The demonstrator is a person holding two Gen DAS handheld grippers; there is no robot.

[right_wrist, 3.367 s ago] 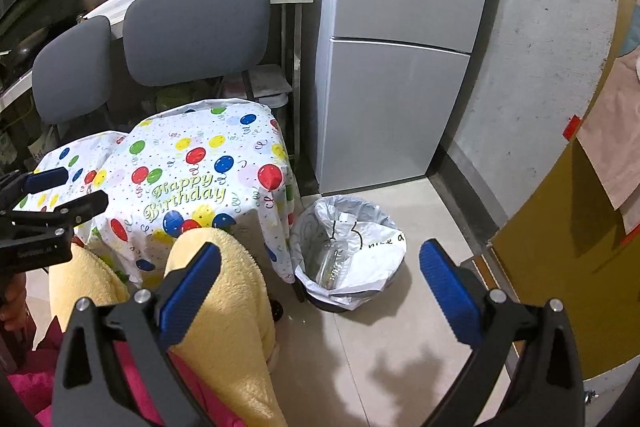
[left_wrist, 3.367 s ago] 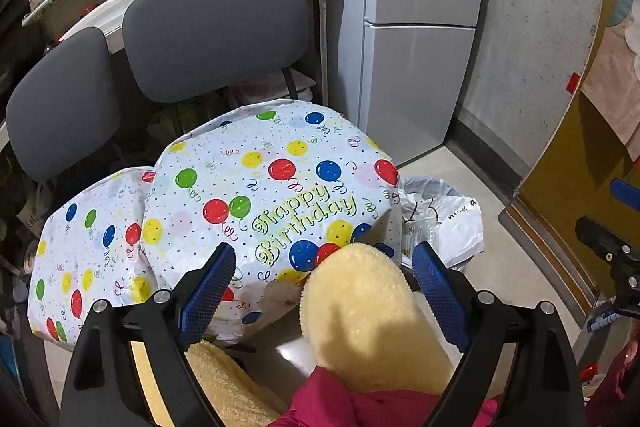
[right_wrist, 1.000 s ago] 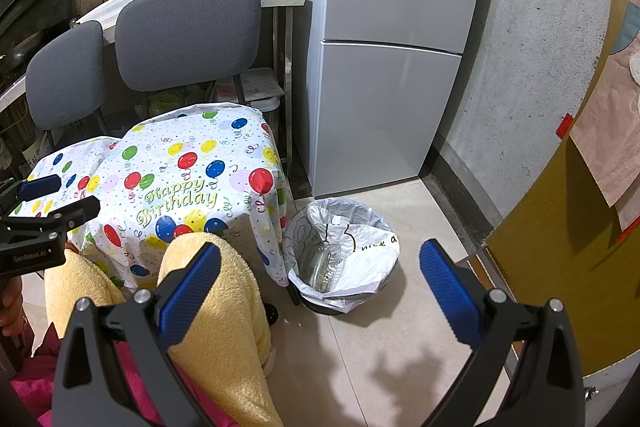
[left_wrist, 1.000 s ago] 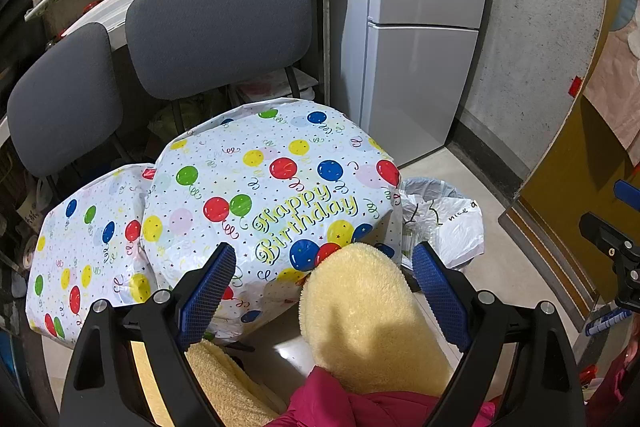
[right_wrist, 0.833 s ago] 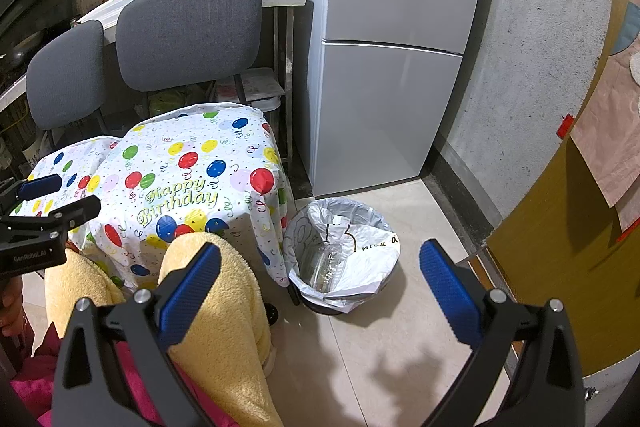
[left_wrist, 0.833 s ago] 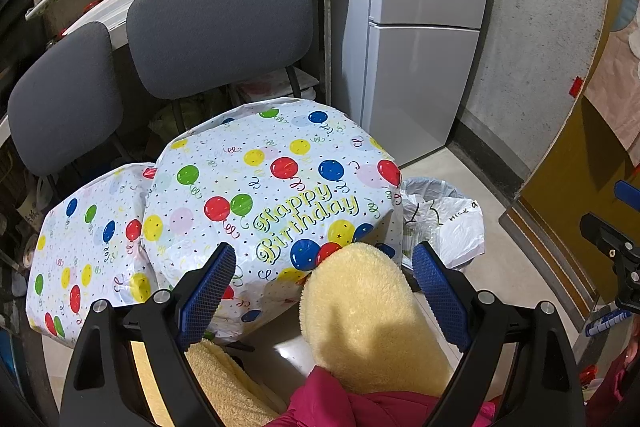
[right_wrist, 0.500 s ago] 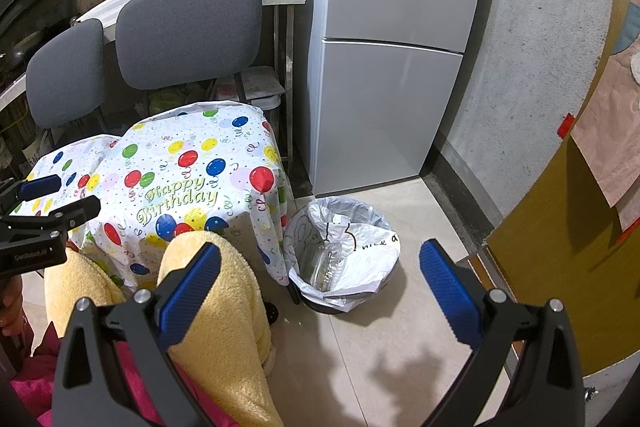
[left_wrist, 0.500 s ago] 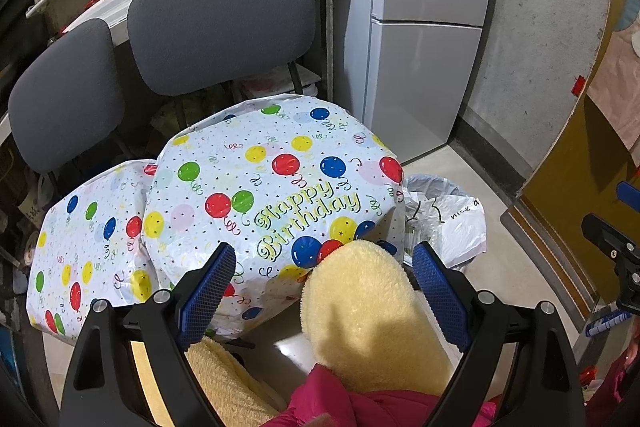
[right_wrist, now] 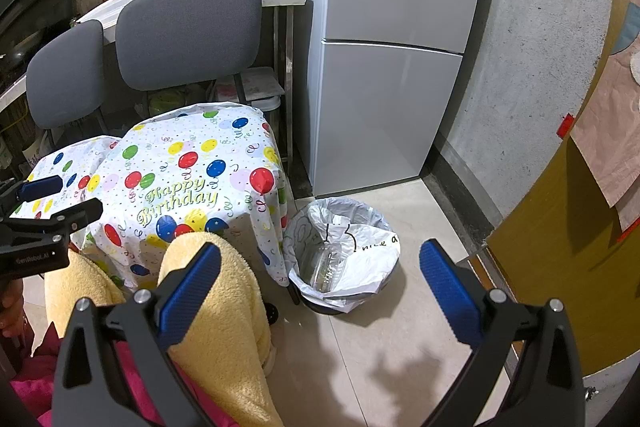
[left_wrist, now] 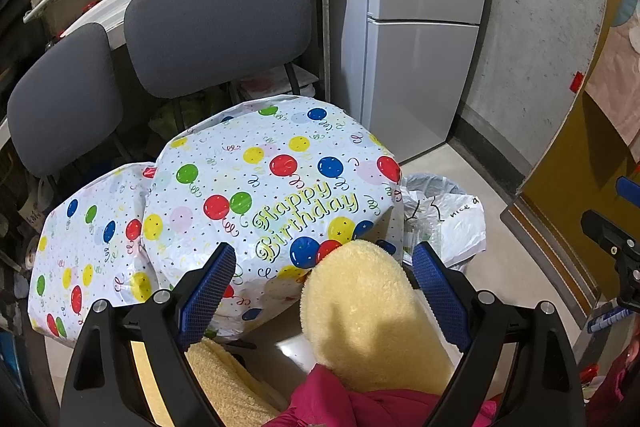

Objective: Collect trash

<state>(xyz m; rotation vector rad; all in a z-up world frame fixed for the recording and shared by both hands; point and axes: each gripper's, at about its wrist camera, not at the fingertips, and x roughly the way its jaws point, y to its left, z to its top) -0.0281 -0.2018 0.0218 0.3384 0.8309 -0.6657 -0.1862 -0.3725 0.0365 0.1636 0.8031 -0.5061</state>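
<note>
left gripper [left_wrist: 322,285]: jaws apart, empty
right gripper [right_wrist: 320,277]: jaws apart, empty
risk: trash bin [right_wrist: 344,255] sits beside the draped birthday cover [right_wrist: 192,187]; a careless reach snags it

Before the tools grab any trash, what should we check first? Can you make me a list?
1. Left tool open and holding nothing: ok.
2. Right tool open and holding nothing: ok.
3. Trash bin upright, liner open: ok.
4. Room left in the bin: ok, only a clear bottle lies inside.
5. Trash to pick up on the balloon cloth: not ok, none shows.
6. Trash on the floor: not ok, none shows.
</note>
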